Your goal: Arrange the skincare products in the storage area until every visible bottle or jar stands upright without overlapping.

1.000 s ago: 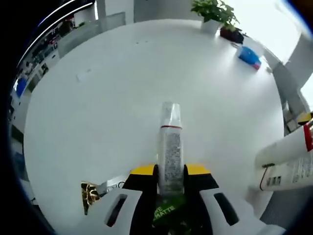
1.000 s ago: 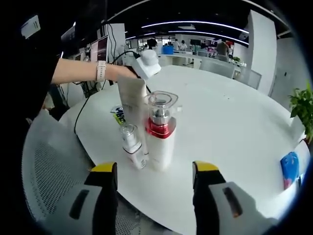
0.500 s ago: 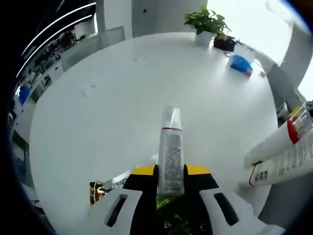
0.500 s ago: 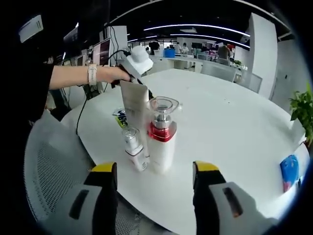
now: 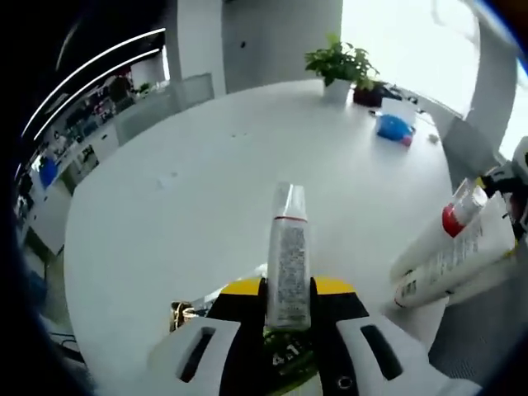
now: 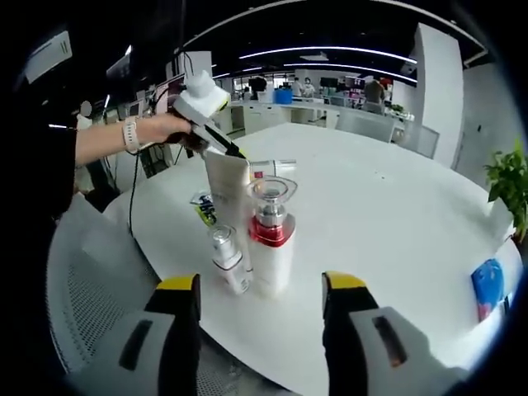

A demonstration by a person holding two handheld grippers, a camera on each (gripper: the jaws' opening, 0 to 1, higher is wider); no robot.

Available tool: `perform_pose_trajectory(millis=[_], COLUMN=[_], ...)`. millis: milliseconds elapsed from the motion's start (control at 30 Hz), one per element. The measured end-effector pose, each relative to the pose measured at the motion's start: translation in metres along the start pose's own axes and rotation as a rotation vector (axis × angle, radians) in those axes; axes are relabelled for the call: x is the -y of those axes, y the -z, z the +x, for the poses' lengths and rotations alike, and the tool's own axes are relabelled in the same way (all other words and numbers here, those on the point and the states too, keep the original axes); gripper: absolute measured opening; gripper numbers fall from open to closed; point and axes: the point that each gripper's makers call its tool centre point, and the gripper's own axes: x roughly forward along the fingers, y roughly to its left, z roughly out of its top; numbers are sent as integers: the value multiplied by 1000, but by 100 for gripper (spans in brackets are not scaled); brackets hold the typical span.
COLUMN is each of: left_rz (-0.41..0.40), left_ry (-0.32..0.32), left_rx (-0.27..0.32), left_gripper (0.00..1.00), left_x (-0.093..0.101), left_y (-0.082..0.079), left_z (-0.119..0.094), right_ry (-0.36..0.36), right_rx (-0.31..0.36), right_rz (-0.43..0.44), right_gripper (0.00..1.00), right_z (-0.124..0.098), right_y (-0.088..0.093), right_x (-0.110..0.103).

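Note:
My left gripper is shut on a white tube with a thin red line near its crimped far end. In the right gripper view that left gripper, held by a hand, keeps the tube hanging down just behind the bottles. A tall white pump bottle with a red collar and clear cap stands upright. A small clear-capped bottle leans beside it on the left. Both bottles appear at the right edge of the left gripper view. My right gripper stands open in front of them, holding nothing.
A green and yellow sachet lies flat on the round white table behind the bottles. A potted plant and a blue packet sit at the far side. A mesh chair stands at the near table edge.
The hand has raised and tilted the left gripper with the tube still in it. The right gripper and both bottles have stayed put.

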Motion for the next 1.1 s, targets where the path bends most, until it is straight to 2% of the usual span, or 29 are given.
perform_pose_trajectory(millis=[533,867,1100], left_rz=[3,4,5], left_ry=[10,10,29], left_rx=[149,236,281], left_gripper=[17,17,17], left_x=[22,41,56], left_y=[-18,-28,-35], left_z=[-54,-79,-95], right_ry=[-4,0,-12], right_rx=[48,66,107], right_rz=[-6,-33,-10], right_gripper=[58,58,59], right_z=[-6,-10,-13], right_y=[-15,-29,-39], right_x=[-2,0,0])
